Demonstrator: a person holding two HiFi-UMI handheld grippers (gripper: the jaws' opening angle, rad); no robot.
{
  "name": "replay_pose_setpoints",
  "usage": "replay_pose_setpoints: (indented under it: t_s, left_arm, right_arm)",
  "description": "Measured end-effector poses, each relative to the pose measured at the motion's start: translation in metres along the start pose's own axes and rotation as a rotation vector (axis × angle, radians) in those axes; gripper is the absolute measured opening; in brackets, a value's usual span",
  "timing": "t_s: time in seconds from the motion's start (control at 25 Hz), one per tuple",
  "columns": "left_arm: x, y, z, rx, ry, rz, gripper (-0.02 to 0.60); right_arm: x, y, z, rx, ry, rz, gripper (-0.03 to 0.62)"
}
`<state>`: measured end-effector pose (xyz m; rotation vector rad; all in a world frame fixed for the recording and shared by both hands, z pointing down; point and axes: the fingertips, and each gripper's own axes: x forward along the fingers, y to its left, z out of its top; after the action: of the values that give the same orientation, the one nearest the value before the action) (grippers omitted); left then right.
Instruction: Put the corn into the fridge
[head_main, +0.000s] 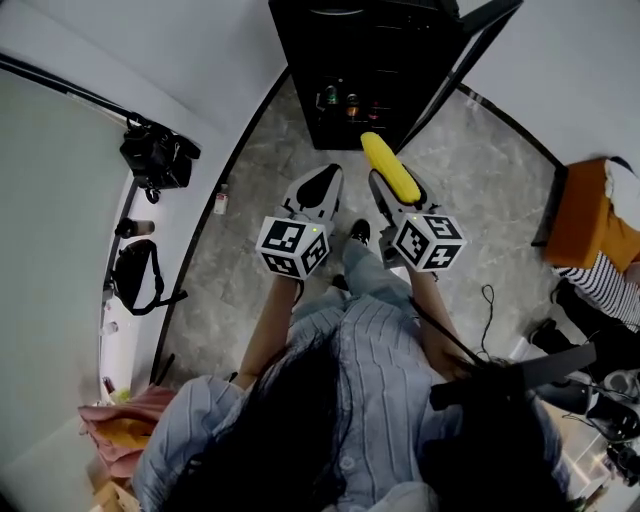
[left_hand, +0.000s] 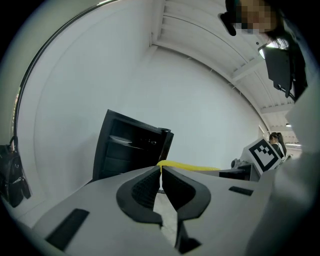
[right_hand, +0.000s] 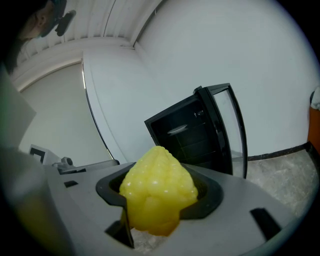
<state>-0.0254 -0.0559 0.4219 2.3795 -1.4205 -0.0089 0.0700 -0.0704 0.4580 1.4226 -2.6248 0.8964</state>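
Note:
A yellow corn cob (head_main: 390, 168) (right_hand: 157, 187) sits lengthwise between the jaws of my right gripper (head_main: 398, 185) (right_hand: 159, 192), which is shut on it; its tip points at the fridge. The small black fridge (head_main: 375, 65) (right_hand: 192, 135) (left_hand: 131, 147) stands on the floor ahead with its glass door (head_main: 455, 70) (right_hand: 231, 127) swung open to the right. Inside are shelves with a few cans (head_main: 340, 100). My left gripper (head_main: 318, 190) (left_hand: 160, 182) hangs beside the right one, shut and empty. In the left gripper view the corn (left_hand: 190, 167) shows as a yellow strip behind the jaws.
The floor (head_main: 250, 200) is grey stone tile. A long white table (head_main: 70, 210) at the left carries black bags (head_main: 158, 155). At the right stand an orange seat (head_main: 590, 215) and a person in a striped top (head_main: 600, 285). Cables lie on the floor (head_main: 490, 300).

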Motion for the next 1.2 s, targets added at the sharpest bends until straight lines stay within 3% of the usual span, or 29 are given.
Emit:
replay_pose_setpoints:
  t_s: [0.4,0.68,1.2]
  left_arm:
    - [0.068,0.028,0.028,0.031,0.03,0.027,0.02]
    - [0.103,0.046,0.041,-0.004,0.028,0.041,0.02]
    - [0.12,0.067,0.047,-0.01,0.023,0.067,0.02]
  right_arm:
    - [0.061,-0.034,0.045,0.033,-0.005,0.027,0.258]
    - [0.095,-0.059,0.062,0.044,-0.002,0.026,0.258]
    - [0.13,-0.076,0.071,0.046,0.014,0.023,0.258]
